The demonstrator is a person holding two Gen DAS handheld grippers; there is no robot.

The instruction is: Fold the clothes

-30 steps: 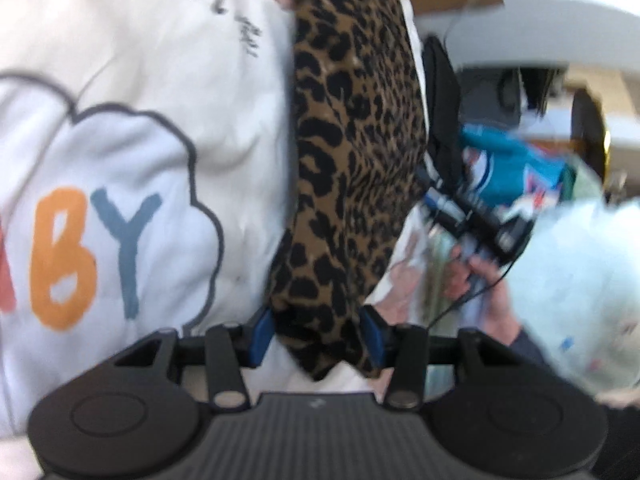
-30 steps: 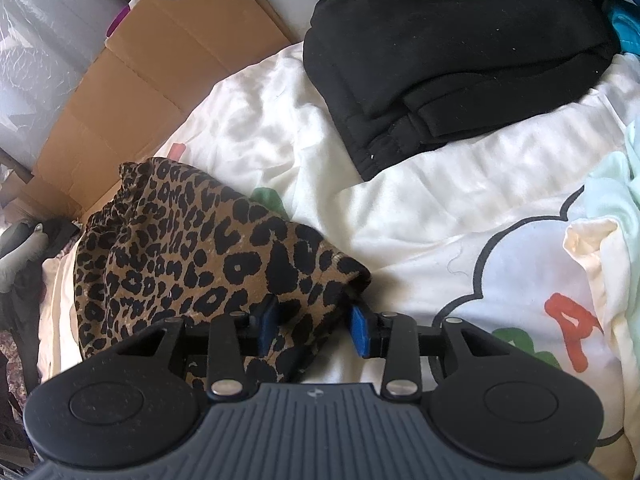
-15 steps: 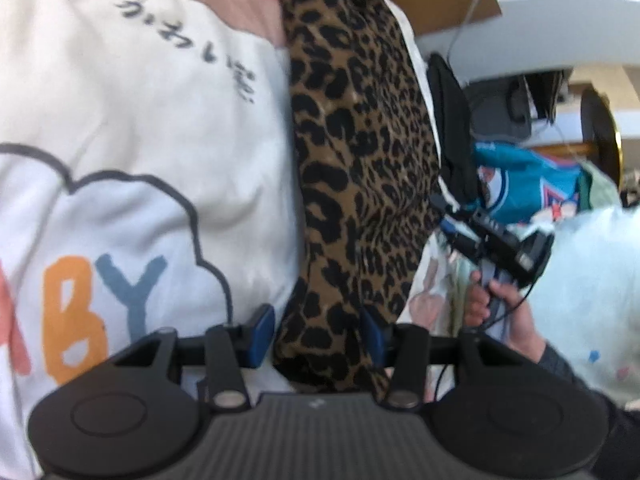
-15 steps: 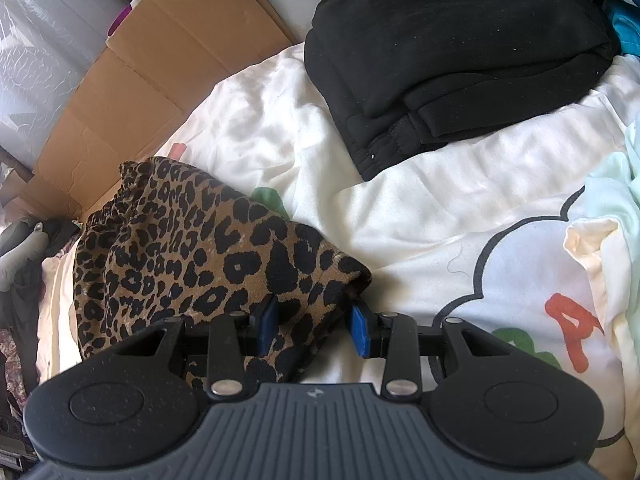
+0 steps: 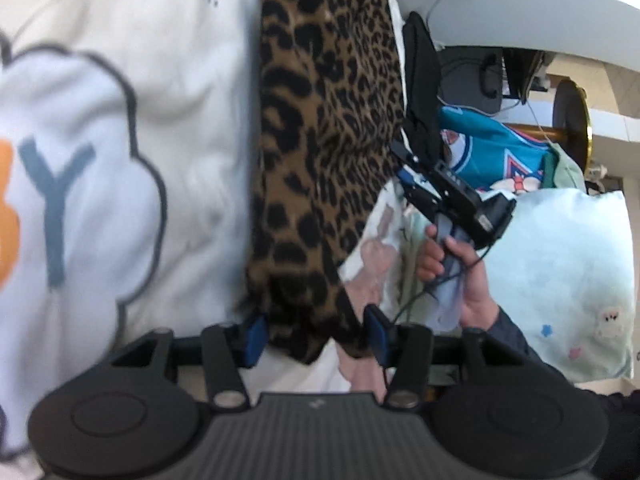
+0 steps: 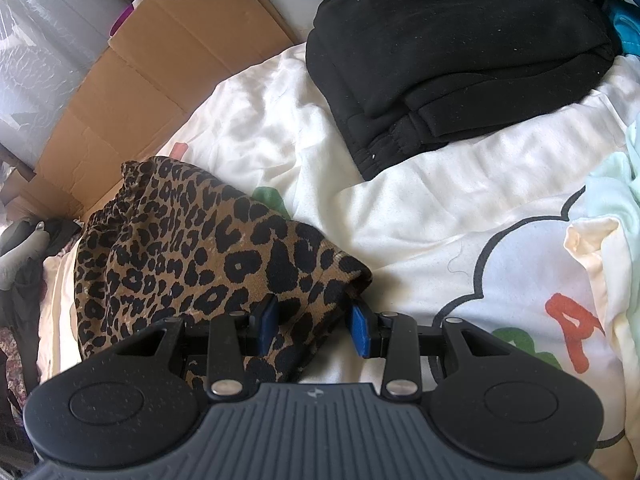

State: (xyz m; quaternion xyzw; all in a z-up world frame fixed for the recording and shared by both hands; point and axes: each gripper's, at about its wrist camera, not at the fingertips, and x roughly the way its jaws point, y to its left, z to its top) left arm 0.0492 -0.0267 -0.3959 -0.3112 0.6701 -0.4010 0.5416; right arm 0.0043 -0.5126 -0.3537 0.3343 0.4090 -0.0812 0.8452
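Both hand-held grippers, left (image 5: 316, 334) and right (image 6: 314, 324), straddle the leopard-print garment (image 6: 192, 248) unclenched; bunched cloth may slip free when lifted.

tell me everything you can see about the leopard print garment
The leopard print garment is soft tan fabric covered in black spots, with a gathered, ruffled edge at its far end. It lies bunched and partly folded on the white printed blanket, apart from the folded black garment. Each end sits between blue pads: the right gripper spans one corner, the left gripper the opposite end. Whether either set of pads presses the cloth cannot be told.
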